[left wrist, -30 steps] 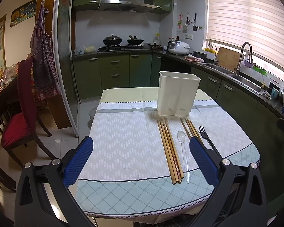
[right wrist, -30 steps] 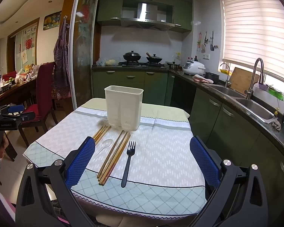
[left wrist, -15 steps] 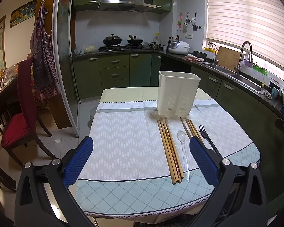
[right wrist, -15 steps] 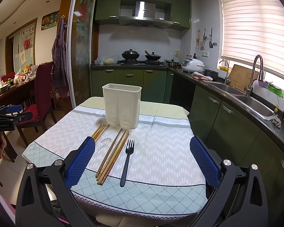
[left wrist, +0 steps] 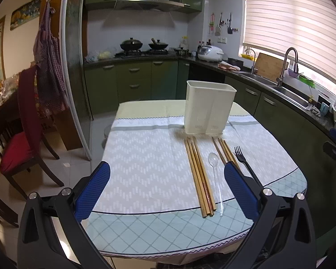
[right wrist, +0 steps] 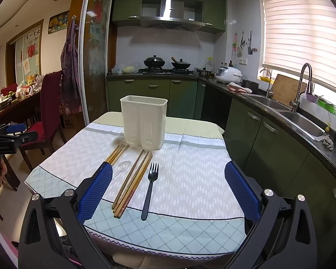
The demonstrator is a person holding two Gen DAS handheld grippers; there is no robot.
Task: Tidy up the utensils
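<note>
Right wrist view: right gripper (right wrist: 168, 190) is wide apart, holding nothing; black fork (right wrist: 150, 188) lies at 11 o'clock. Left gripper (left wrist: 168, 190) is wide too, clear spoon (left wrist: 215, 178) at 1 o'clock.

Utensils (left wrist: 215, 174) before white holder (left wrist: 209, 107)

Black tool (left wrist: 167, 188) frames, blue textured pads (right wrist: 95, 190), silver screws.

holder (right wrist: 143, 123): matt plastic; spoon (left wrist: 215, 170): clear plastic; chopsticks (left wrist: 199, 174): wood
</note>
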